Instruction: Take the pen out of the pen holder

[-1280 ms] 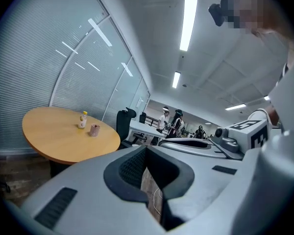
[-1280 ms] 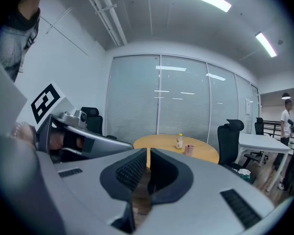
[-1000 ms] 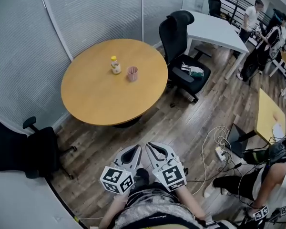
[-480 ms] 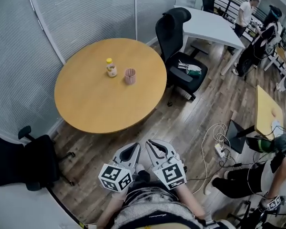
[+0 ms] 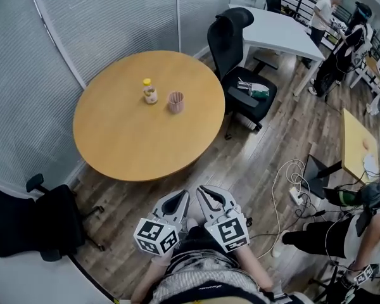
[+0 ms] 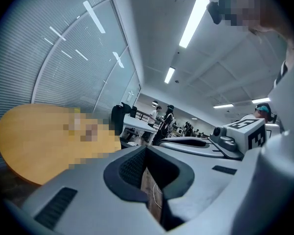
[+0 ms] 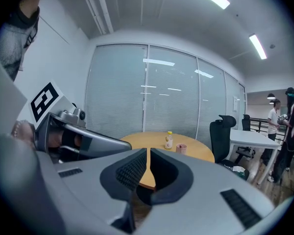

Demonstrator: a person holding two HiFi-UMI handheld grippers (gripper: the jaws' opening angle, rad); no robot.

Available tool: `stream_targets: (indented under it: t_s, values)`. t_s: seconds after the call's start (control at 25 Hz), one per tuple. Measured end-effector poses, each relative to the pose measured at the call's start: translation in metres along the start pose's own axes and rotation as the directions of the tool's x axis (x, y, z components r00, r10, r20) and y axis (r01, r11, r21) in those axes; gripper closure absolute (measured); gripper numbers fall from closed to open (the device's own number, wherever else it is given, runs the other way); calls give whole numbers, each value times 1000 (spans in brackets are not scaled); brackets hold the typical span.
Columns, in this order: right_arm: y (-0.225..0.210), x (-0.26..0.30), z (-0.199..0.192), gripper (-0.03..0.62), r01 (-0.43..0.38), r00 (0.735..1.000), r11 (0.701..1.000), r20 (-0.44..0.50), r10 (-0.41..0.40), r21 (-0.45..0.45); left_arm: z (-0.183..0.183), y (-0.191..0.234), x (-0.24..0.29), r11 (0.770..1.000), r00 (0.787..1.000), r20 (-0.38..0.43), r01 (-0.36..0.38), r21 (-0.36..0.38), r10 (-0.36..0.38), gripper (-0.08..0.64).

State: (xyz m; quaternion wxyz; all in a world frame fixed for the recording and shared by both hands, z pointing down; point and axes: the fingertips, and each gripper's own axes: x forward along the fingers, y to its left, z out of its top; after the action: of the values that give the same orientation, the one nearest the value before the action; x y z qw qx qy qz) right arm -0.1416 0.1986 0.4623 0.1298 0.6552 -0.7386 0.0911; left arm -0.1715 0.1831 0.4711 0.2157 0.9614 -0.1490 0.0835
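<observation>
The left gripper (image 5: 176, 198) and right gripper (image 5: 209, 194), jaws together and empty, sit well short of the pink cylindrical pen holder (image 5: 175, 101) ahead; a closed-jawed reach might topple it or the yellow-capped bottle (image 5: 151, 92) beside it

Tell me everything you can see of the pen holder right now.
The pen holder is a small pinkish cup standing upright, open end up, near the middle of the round wooden table. A yellow-capped bottle stands beside it, apart. Nothing grips it. It is too small to tell whether a pen is inside.
</observation>
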Motion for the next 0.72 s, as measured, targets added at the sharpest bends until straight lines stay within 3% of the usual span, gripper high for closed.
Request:
stream_targets:
  t_s: [0.36,0.72]
  values:
    - [-14,22,4,557,-9,1000,1000,-8,9,-13,9,21,11,999,1000,13,-24,-23,24,555]
    - [-61,68,23,555,-37,999,999,10,38,-21,43,53,63,999,998,27,-48,-16,49,555]
